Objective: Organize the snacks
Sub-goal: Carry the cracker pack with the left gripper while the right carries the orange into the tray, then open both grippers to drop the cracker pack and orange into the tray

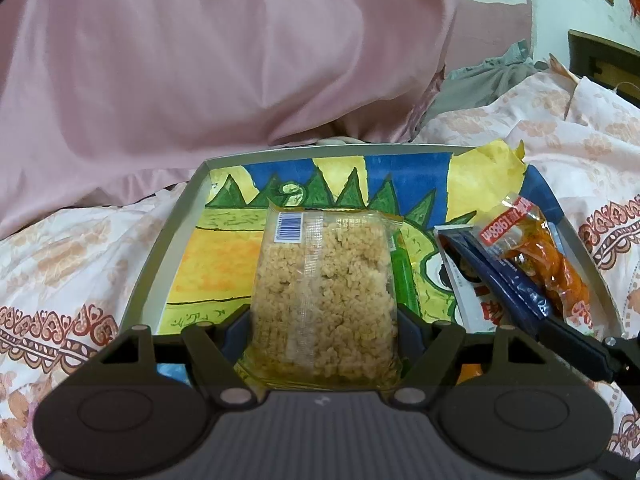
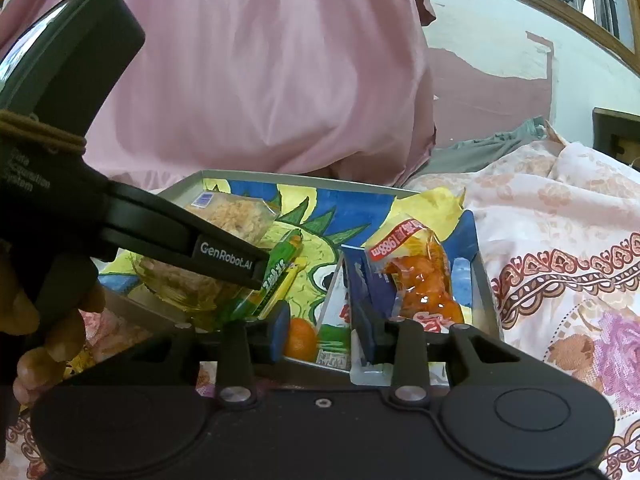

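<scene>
A clear packet of beige puffed-rice snack (image 1: 324, 284) lies lengthwise over a grey tray (image 1: 160, 248) lined with a painted dinosaur picture. My left gripper (image 1: 324, 332) is shut on the packet's near end; it shows in the right wrist view (image 2: 236, 216) too. A clear packet of orange snacks (image 2: 424, 280) with a red label lies at the tray's right side. My right gripper (image 2: 324, 328) is open at the tray's near edge, its right finger (image 2: 362, 316) beside the orange packet. A green snack stick (image 2: 280, 272) lies under the rice packet.
The tray rests on a floral pink-and-white bedspread (image 2: 560, 260). A white printed packet (image 1: 468, 296) lies under the orange snacks. A pink cloth (image 1: 240, 60) hangs behind the tray. A grey garment (image 1: 488, 76) and a dark wooden headboard (image 1: 604, 60) are at the back right.
</scene>
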